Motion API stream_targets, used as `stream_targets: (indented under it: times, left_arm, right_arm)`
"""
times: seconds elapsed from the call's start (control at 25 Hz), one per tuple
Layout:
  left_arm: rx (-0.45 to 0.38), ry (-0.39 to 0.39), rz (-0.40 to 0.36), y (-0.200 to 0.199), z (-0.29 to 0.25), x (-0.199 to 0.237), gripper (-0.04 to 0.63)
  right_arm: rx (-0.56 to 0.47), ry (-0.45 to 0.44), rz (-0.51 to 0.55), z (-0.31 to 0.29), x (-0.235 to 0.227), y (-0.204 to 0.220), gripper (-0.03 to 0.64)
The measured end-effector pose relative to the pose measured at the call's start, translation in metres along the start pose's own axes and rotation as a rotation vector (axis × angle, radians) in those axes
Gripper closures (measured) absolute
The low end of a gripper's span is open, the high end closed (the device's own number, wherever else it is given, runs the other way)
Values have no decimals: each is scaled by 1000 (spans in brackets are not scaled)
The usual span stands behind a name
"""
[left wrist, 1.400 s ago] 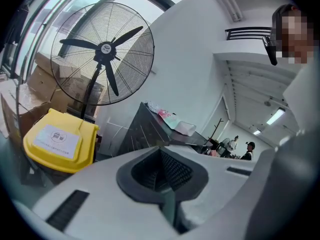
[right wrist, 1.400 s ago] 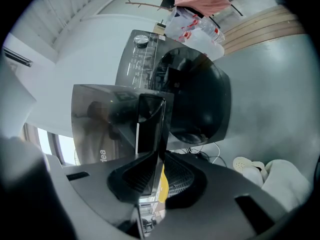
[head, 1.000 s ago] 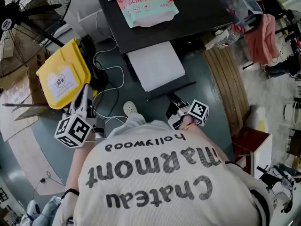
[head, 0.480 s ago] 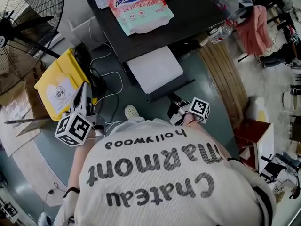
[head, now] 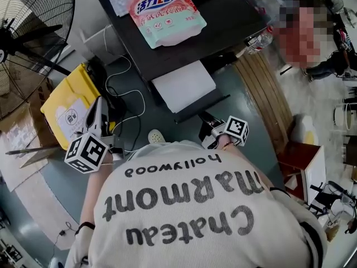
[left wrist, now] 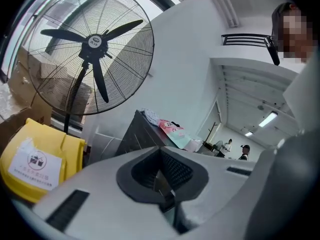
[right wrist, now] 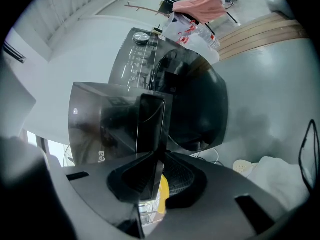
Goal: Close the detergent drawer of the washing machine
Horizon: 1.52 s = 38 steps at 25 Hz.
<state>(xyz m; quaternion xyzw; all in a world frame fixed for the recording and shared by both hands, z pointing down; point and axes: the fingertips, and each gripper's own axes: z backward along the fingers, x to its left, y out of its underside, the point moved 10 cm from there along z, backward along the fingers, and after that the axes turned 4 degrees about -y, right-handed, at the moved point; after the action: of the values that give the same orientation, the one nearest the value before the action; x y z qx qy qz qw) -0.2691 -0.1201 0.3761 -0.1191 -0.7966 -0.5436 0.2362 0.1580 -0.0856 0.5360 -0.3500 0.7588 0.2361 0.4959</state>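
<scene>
The detergent drawer (head: 184, 86) stands pulled out from the front of the washing machine (head: 226, 18). The right tongs (right wrist: 156, 160) pinch the drawer's dark front panel, as far as the dim right gripper view shows. The left tongs (left wrist: 162, 171) are pressed together on nothing, near a yellow bin (head: 66, 109). A detergent pouch (head: 166, 7) lies on the machine top.

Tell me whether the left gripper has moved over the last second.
Yes. Against the yellow bin, the left gripper has moved forward, up the picture; it now reaches further along the bin's right side.
</scene>
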Motion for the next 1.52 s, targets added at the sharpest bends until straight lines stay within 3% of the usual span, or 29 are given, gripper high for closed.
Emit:
stream_targets:
  times: [0.24, 0.84, 1.16, 1.32, 1.52]
  left_arm:
    - [-15, -16, 7, -6, -5, 14, 588]
    - [-11, 0, 1, -19, -18, 35, 588]
    - [-36, -37, 9, -18, -4, 49, 588]
    - [-56, -50, 16, -18, 5, 51, 588]
    - [-60, -64, -38, -16, 12, 50, 588]
  right_arm:
    - [-12, -36, -3, -15, 0, -4, 540]
    - [-64, -4, -53, -30, 11, 1, 540]
    - [-79, -51, -56, -46, 12, -2, 541]
    - [-76, -27, -70, -48, 15, -1, 541]
    - [-74, -54, -67, -56, 17, -4, 541]
